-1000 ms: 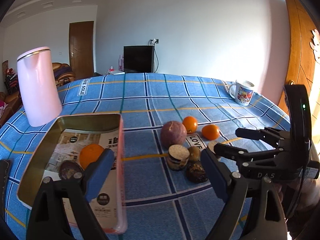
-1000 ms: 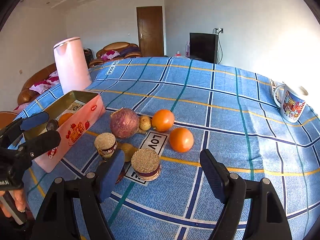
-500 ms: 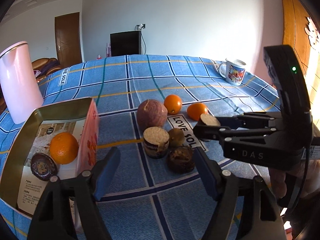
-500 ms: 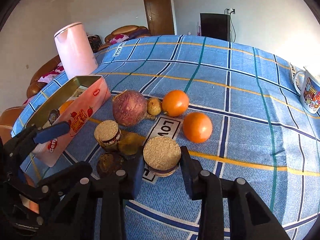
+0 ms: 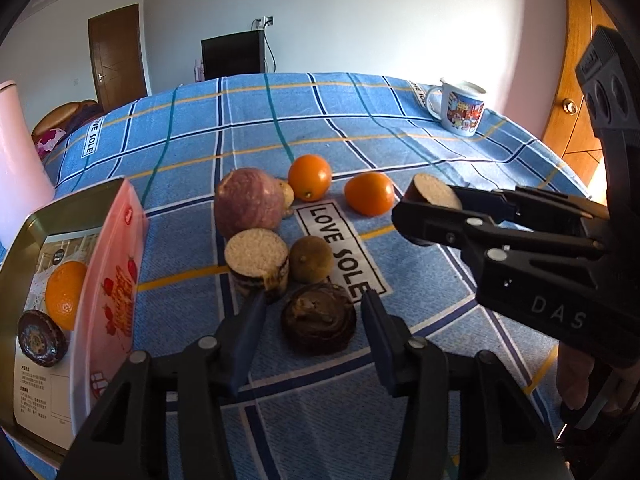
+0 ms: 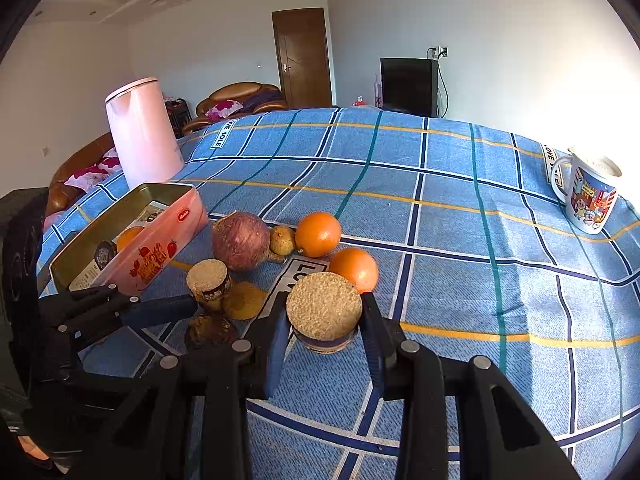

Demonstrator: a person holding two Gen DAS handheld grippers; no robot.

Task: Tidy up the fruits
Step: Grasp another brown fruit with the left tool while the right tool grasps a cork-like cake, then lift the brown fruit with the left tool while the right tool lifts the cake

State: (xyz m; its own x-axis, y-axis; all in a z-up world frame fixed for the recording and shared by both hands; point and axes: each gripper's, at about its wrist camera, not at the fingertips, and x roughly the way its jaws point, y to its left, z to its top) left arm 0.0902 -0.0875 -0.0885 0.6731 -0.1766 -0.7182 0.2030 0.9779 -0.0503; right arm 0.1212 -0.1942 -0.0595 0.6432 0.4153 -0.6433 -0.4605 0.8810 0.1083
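Our right gripper (image 6: 323, 330) had its fingers pressed against both sides of the round, flat-topped fruit (image 6: 324, 312), which sat low by the cloth, though we couldn't tell if it had left the tablecloth (image 6: 440, 208). Our left gripper (image 5: 312, 330) stood open with nothing held, its fingers straddling the dark wrinkled fruit (image 5: 319, 322), placed, we judged, for the next grab. Beyond lay a second cut fruit (image 5: 257, 262), two oranges (image 5: 309, 177), and the pink tin (image 5: 112, 280) already holding an orange, likely their destination.
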